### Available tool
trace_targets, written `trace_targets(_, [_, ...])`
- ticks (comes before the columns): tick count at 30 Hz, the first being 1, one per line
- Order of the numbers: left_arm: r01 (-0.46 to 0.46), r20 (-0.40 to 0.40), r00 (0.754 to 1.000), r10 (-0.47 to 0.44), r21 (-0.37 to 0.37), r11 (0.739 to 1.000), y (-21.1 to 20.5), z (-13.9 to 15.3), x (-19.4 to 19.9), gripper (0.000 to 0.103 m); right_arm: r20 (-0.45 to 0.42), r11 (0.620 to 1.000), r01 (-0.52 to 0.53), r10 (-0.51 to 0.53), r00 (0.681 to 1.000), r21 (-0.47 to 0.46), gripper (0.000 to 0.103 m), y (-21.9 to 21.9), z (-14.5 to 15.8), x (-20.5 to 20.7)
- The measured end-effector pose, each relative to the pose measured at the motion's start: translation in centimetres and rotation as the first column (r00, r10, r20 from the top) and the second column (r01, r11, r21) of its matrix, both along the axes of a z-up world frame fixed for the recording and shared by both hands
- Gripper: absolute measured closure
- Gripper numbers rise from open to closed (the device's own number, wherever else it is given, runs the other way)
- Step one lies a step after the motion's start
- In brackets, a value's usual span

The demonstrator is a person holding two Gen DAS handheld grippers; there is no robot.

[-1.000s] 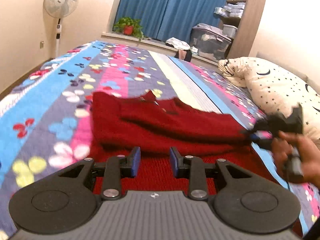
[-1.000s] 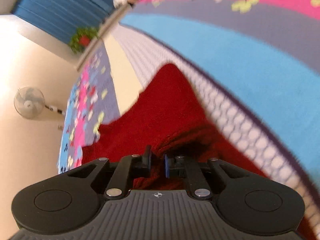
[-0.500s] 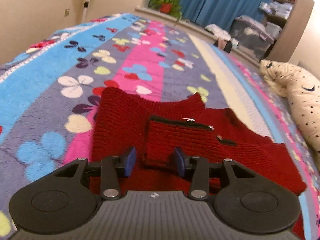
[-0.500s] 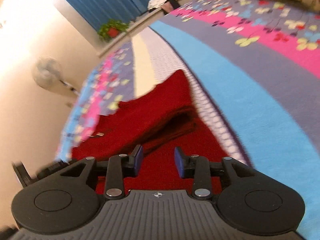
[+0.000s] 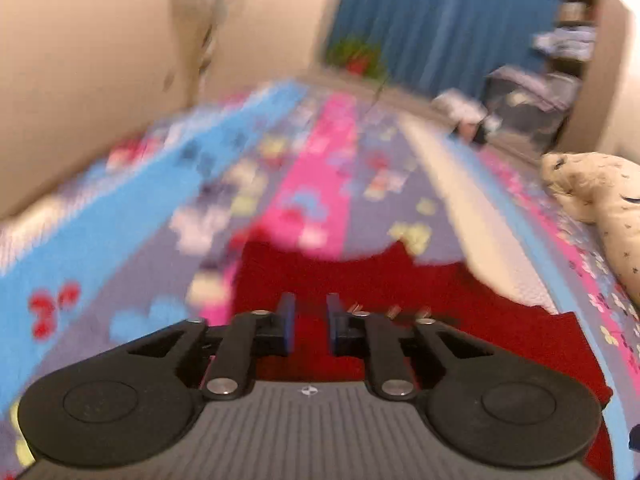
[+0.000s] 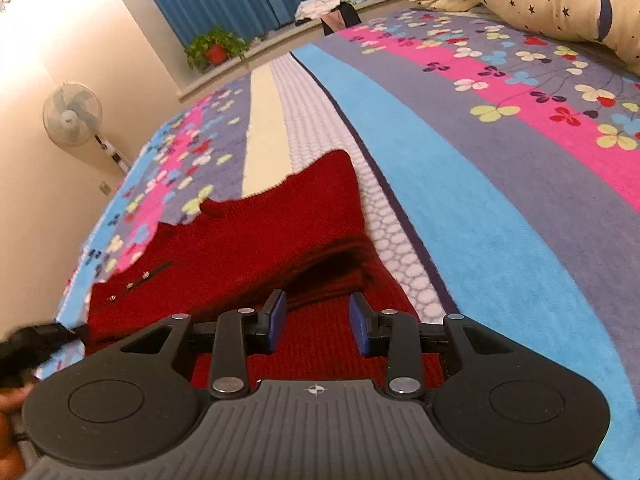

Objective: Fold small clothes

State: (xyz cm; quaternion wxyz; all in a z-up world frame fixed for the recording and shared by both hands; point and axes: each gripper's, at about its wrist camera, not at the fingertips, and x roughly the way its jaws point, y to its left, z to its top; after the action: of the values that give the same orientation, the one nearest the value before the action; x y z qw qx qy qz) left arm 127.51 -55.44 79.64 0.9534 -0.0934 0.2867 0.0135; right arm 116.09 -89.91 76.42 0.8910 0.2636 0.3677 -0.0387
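Since a second ago, the right gripper (image 6: 316, 322) has let go of the dark red knitted sweater (image 6: 248, 252); its jaws stand apart, empty, above it. The left gripper (image 5: 311, 326), jaws narrow and closing, holds nothing, sweater beneath.

My right gripper (image 6: 316, 322) hangs with jaws apart and nothing pinched, the red knitted sweater (image 6: 256, 248) spread on the striped flowered blanket (image 6: 480, 200) below and ahead of them.
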Motion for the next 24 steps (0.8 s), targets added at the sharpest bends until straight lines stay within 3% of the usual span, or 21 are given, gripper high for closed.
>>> trace_targets(1, [0.042, -0.01, 0.999, -0.041, 0.053, 0.998, -1.0, -0.4, 0.3, 0.08, -0.006, 1.0, 0.001, -0.001, 1.0, 0.001, 0.065, 0.0, -0.2, 0.0])
trace_targets(2, [0.101, -0.091, 0.991, -0.094, 0.072, 0.992, -1.9, -1.4, 1.1, 0.077, -0.01, 1.0, 0.001, -0.001, 1.0, 0.002, 0.065, 0.0, -0.3, 0.0])
trace_targets(3, [0.169, -0.235, 0.96, -0.15, 0.06, 0.984, -2.4, -3.1, 2.3, 0.076, -0.013, 1.0, 0.0, 0.0, 1.0, 0.0, 0.065, 0.0, -0.5, 0.1])
trace_targets(4, [0.188, -0.29, 0.945, -0.154, 0.093, 0.978, -2.7, -3.8, 2.5, 0.076, -0.018, 1.0, -0.001, 0.001, 1.0, -0.008, 0.065, 0.1, -0.7, 0.1])
trace_targets(6, [0.171, -0.202, 0.97, -0.134, 0.179, 0.969, -3.2, -1.8, 0.7, 0.075, -0.027, 1.0, -0.002, 0.001, 1.0, -0.031, 0.065, 0.2, -0.9, 0.0])
trace_targets(10, [0.156, -0.096, 0.985, -0.142, 0.164, 0.974, -3.1, 2.1, -3.9, 0.047, -0.004, 0.997, -0.006, 0.006, 1.0, -0.083, 0.065, 0.5, -0.5, -0.6])
trace_targets(15, [0.131, -0.064, 0.991, -0.121, 0.188, 0.973, -3.4, 6.0, -10.2, 0.02, 0.097, 0.992, -0.039, 0.051, 0.994, -0.121, 0.065, 1.8, 1.9, -3.1])
trace_targets(24, [0.136, -0.026, 0.991, -0.133, 0.156, 0.978, -1.3, 9.9, -20.0, 0.016, 0.266, 0.975, -0.057, 0.115, 0.957, -0.215, 0.064, 4.9, 7.2, -13.1])
